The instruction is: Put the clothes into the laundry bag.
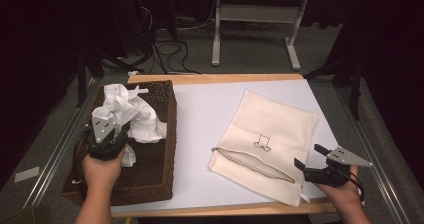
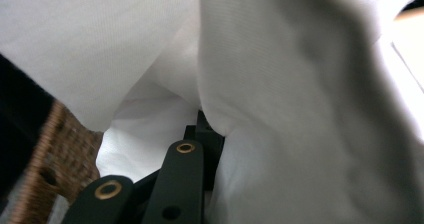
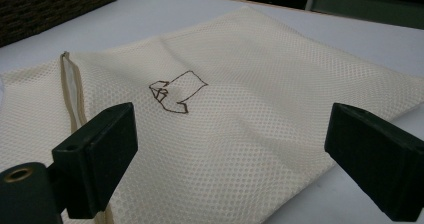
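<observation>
left gripper (image 1: 111, 135) clamped on white cloth (image 1: 131, 115) over basket (image 1: 165, 134); trailing folds may snag the rim. right gripper (image 1: 306, 159) gapes empty.

Basket (image 1: 160, 134) left of mesh bag (image 1: 280, 129), on table (image 1: 200, 114).

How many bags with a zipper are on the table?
1. The cream mesh bag lies flat on the white table, right of the wicker basket. More could hide under the basket's white cloth.

Left gripper (image 1: 111, 134) jaws clamped together; right gripper (image 1: 311, 160) jaws spread wide.
</observation>
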Demonstrator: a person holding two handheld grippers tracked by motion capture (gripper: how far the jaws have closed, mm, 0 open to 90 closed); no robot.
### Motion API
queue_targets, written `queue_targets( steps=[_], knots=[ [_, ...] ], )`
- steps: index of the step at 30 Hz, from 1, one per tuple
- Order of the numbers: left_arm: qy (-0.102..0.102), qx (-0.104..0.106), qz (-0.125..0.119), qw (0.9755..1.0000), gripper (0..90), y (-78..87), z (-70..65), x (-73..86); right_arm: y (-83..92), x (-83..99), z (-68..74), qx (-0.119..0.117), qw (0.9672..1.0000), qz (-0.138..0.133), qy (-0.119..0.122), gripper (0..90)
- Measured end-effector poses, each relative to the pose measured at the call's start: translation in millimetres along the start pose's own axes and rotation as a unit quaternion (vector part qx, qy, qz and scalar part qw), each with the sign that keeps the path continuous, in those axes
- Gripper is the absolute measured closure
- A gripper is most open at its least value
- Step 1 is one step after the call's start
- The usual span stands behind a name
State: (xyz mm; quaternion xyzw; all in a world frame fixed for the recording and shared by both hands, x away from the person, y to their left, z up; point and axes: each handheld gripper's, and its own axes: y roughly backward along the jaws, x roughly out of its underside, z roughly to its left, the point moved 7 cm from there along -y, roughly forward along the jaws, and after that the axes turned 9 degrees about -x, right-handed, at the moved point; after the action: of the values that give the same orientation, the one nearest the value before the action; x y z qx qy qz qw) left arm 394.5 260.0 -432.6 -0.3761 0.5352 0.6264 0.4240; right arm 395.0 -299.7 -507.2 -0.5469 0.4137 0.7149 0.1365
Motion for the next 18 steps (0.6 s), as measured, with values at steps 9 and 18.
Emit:
queue_targets(
  steps=[9, 18],
  knots=[
    [0.016, -0.020, -0.064, 0.9976, 77.0, 16.1, 2.0, -19.5, 1.1, -0.2, -1.4, 0.005, 1.0000, -0.002, 0.000, 7.6],
    [0.045, -0.027, -0.103, 0.9933, 77.0, 25.8, -2.1, -31.5, 1.0, 0.1, -0.9, 0.005, 1.0000, -0.005, 0.000, 8.2]
  ],
)
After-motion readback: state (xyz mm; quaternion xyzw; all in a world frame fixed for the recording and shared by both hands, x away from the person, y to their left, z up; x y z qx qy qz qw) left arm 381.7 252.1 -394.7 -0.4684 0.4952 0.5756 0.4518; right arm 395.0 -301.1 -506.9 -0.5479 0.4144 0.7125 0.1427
